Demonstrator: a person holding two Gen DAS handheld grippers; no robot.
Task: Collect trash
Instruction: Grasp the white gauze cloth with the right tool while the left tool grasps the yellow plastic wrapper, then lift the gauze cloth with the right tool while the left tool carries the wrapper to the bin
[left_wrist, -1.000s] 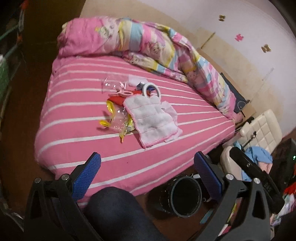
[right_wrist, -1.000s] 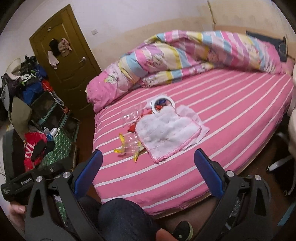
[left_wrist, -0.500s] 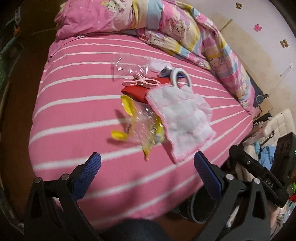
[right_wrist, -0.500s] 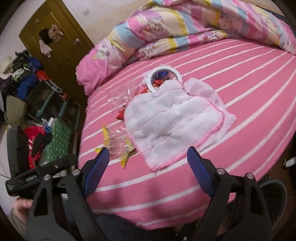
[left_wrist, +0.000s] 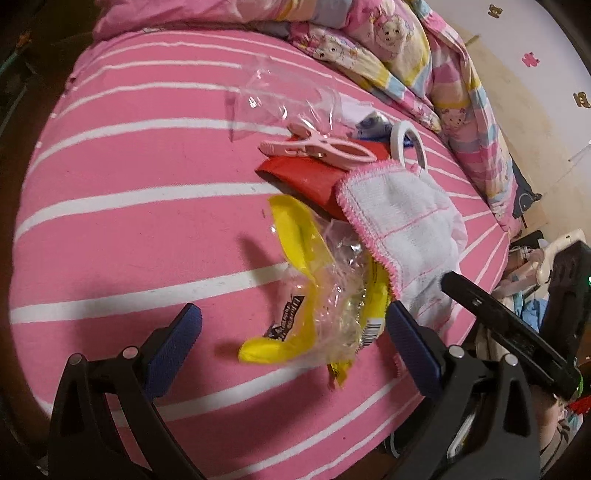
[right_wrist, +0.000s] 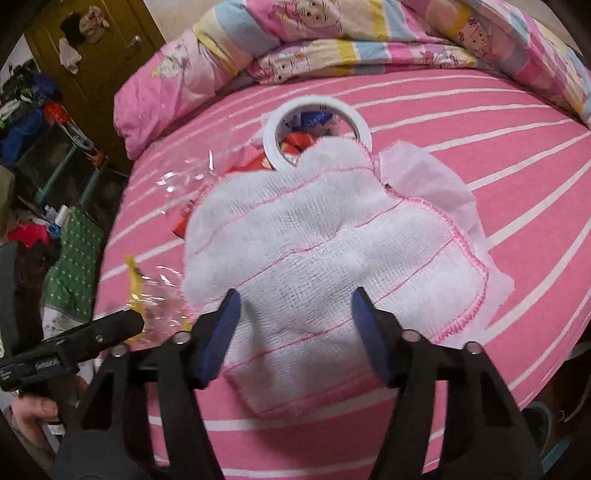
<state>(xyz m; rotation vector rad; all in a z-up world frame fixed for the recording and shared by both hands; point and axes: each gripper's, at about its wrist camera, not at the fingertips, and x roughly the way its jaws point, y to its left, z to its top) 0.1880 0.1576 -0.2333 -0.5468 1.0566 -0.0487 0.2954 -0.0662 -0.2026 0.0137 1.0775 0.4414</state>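
Both tongs hang low over the near edge of the bed (left_wrist: 110, 192), each with its blue pads spread apart and nothing between them. The left tongs (left_wrist: 291, 332) sit just short of a crumpled yellow-and-clear wrapper (left_wrist: 317, 295), which lies close to that near edge, a printed black label and a barcode showing on it. The right tongs (right_wrist: 295, 314) are over the near part of a white cloth (right_wrist: 325, 243) with pink stitched edging, lying flat on the striped pink sheet; whether the pads touch the cloth I can't tell.

The rest of the litter is heaped just beyond, toward the middle of the bed. A red packet (left_wrist: 306, 177) pokes out from under the cloth's far left corner, with a pink clothes peg (left_wrist: 317, 149) resting on top of it. A sheet of clear plastic (left_wrist: 280, 99) lies farther back. A roll of white tape (right_wrist: 314, 122) stands tilted at the cloth's far edge, bits of red and blue showing through its hole. Thin white tissue (right_wrist: 436, 177) sticks out from under the cloth's right side. A rumpled cartoon-print duvet (right_wrist: 332, 33) is bunched along the far edge of the bed.
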